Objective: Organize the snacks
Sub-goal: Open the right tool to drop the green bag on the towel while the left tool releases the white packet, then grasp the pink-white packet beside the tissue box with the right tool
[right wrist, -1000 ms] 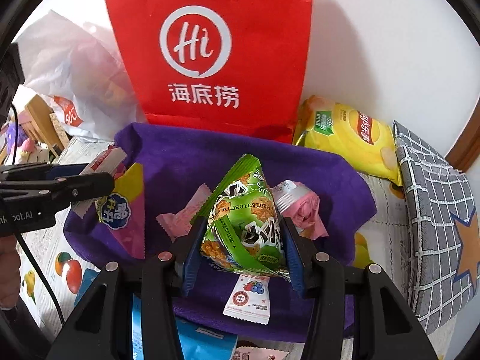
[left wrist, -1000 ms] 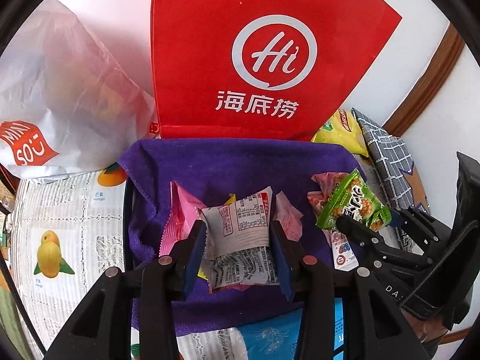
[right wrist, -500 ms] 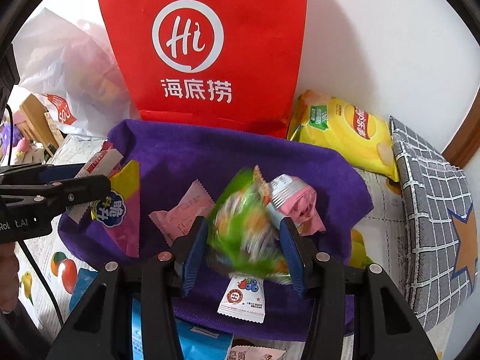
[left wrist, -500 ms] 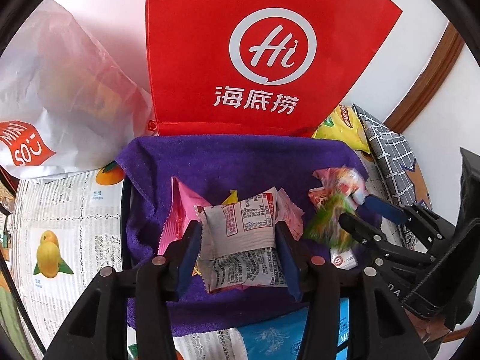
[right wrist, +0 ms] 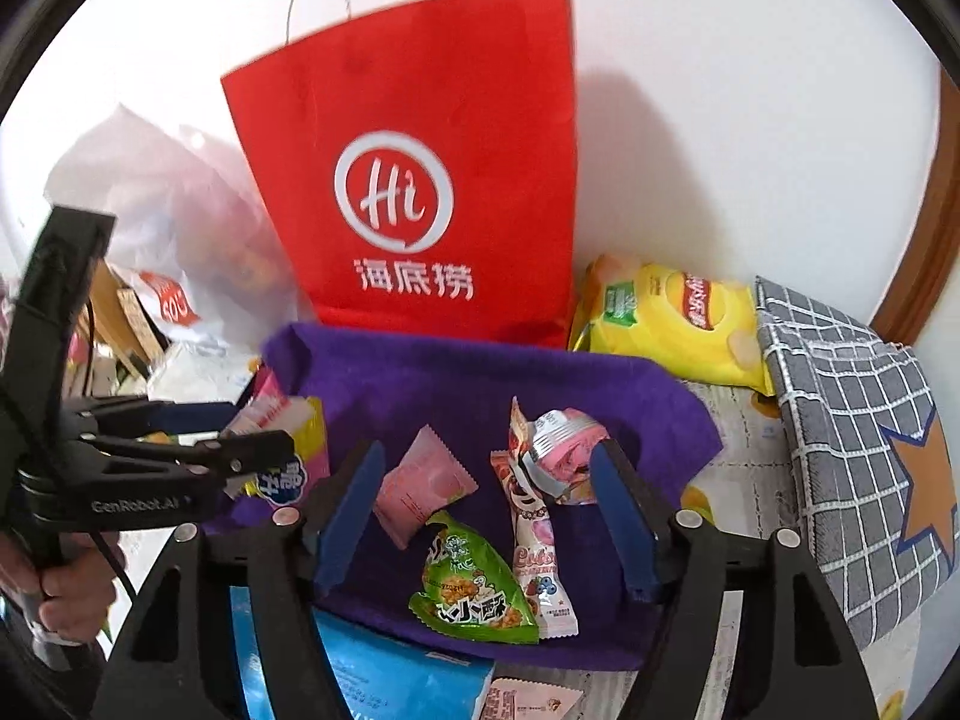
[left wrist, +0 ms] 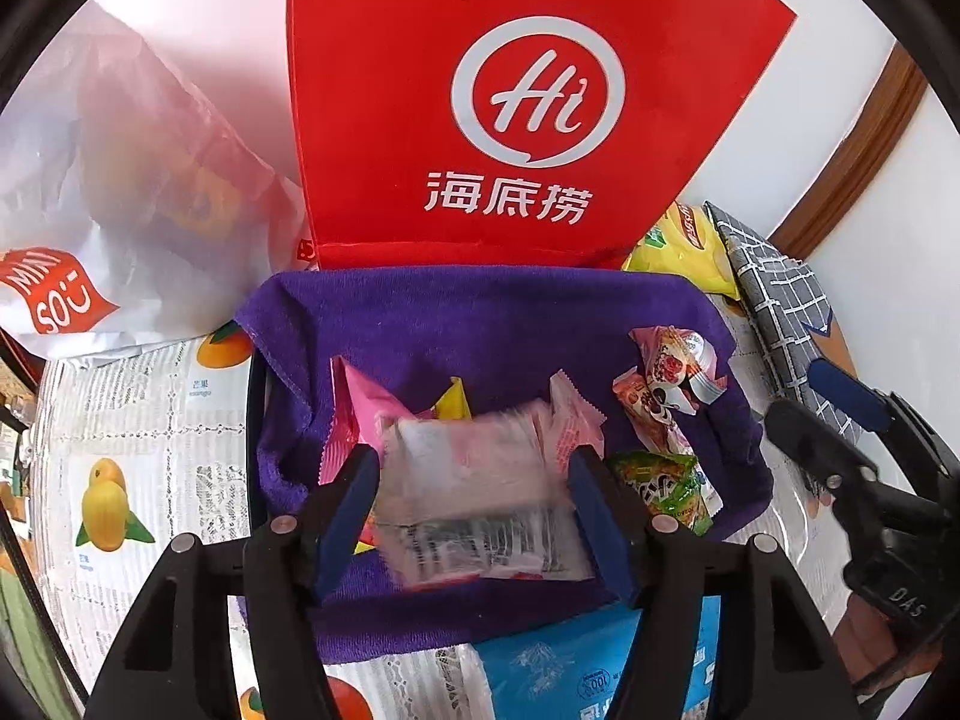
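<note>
The left tongs (left wrist: 474, 516) are opening around a blurred white packet (left wrist: 480, 504) over the purple cloth (left wrist: 480, 324), apparently let go, though blur hides any contact; the right tongs (right wrist: 486, 522) are opening wide and empty above the green snack bag (right wrist: 474, 594), which lies near the cloth's front edge; the red bag (right wrist: 420, 180) walls the back edge; bare cloth lies mid-back.

Matt, fuzzy purple cloth (right wrist: 456, 378) under glossy, crinkled plastic snack packets: green packet (right wrist: 474, 588), pink packet (right wrist: 423, 486). Behind, matt red paper bag (right wrist: 420, 180), shiny yellow crisp bag (right wrist: 672, 318), thin translucent white plastic bag (left wrist: 120, 168). Grey checked fabric (right wrist: 852, 420) alongside, polished brown wood trim (left wrist: 852, 156).
</note>
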